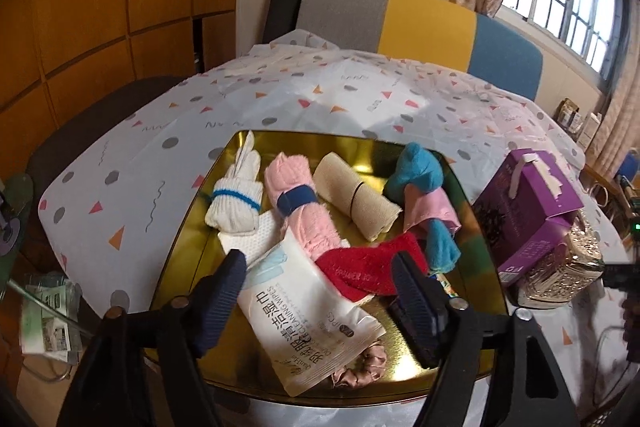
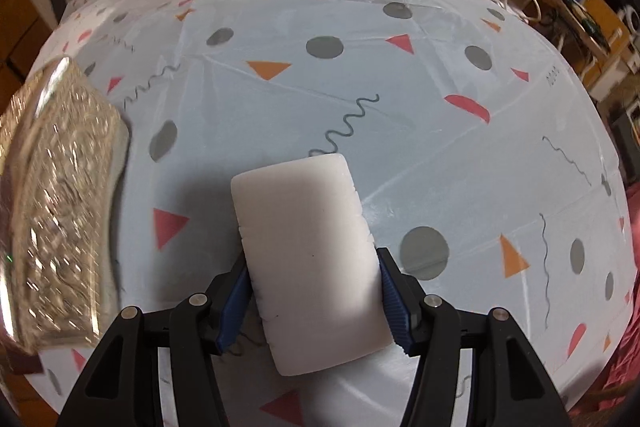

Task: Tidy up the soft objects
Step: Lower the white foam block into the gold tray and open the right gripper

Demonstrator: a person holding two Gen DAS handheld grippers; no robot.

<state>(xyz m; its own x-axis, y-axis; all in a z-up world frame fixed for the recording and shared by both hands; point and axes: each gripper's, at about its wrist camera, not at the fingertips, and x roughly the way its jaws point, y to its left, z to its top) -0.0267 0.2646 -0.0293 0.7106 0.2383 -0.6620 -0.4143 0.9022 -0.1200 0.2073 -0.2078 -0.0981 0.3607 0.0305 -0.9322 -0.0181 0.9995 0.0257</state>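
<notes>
gripping white sponge (image 2: 308,263) with right fingers (image 2: 390,303), left fingers (image 1: 224,291) apart over "cleaning wipes" pack (image 1: 308,315)

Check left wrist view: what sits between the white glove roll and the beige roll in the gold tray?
A pink towel roll with a blue band, between the glove roll and beige roll in the tray. Left wrist view only.

Left gripper (image 1: 318,281): black linkage arms fanning from 6 o'clock, round silver pivot pins at the joints, one brownish pin toward 8 o'clock. Fingers (image 1: 224,291) capped with dark navy ribbed pads, ridges running crosswise

Right gripper (image 2: 314,301): same black frame with slotted cut-outs in the outer arms, four silver pins in a row. Pads (image 2: 394,307) brighter blue, finely ribbed, wedge-shaped, tapering toward 12 o'clock
</notes>
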